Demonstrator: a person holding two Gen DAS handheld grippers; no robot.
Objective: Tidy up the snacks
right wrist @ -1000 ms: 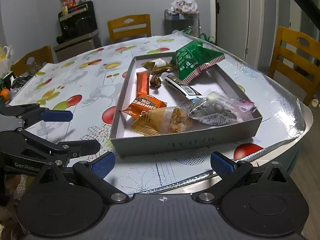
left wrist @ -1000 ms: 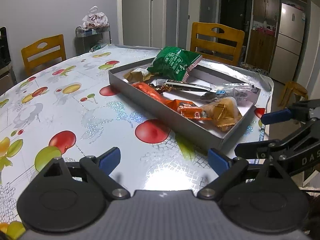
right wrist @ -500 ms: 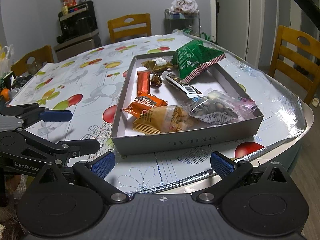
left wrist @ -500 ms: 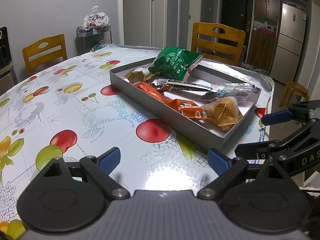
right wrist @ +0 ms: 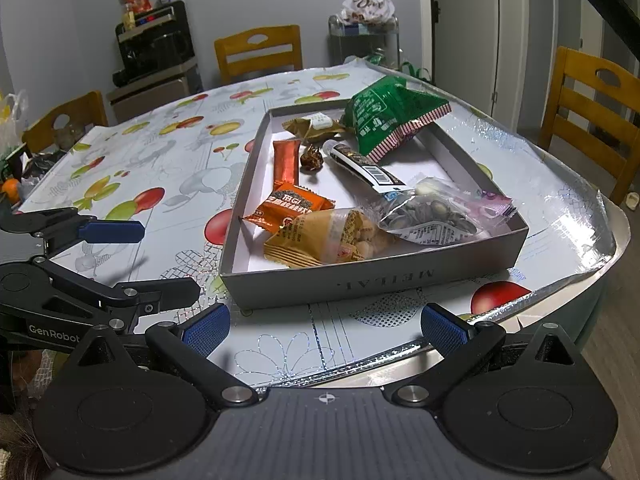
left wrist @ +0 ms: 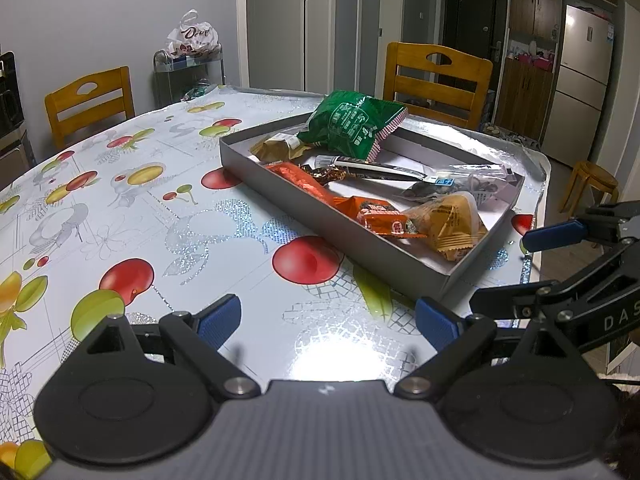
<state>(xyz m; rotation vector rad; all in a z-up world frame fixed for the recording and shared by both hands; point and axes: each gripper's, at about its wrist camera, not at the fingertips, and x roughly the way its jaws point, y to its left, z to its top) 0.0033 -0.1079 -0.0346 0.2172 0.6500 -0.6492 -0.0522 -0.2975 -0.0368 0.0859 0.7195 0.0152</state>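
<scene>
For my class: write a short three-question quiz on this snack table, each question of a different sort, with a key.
1. True or false: the green bag leans on the far end of the grey box.
2. Multiple choice: what lies nearest the box's front wall in the right wrist view? A) the yellow cracker pack B) a banana C) a mug
3. Fill in: both the left gripper and the right gripper are ____ and hold nothing.

Key: 1 true; 2 A; 3 open
</scene>
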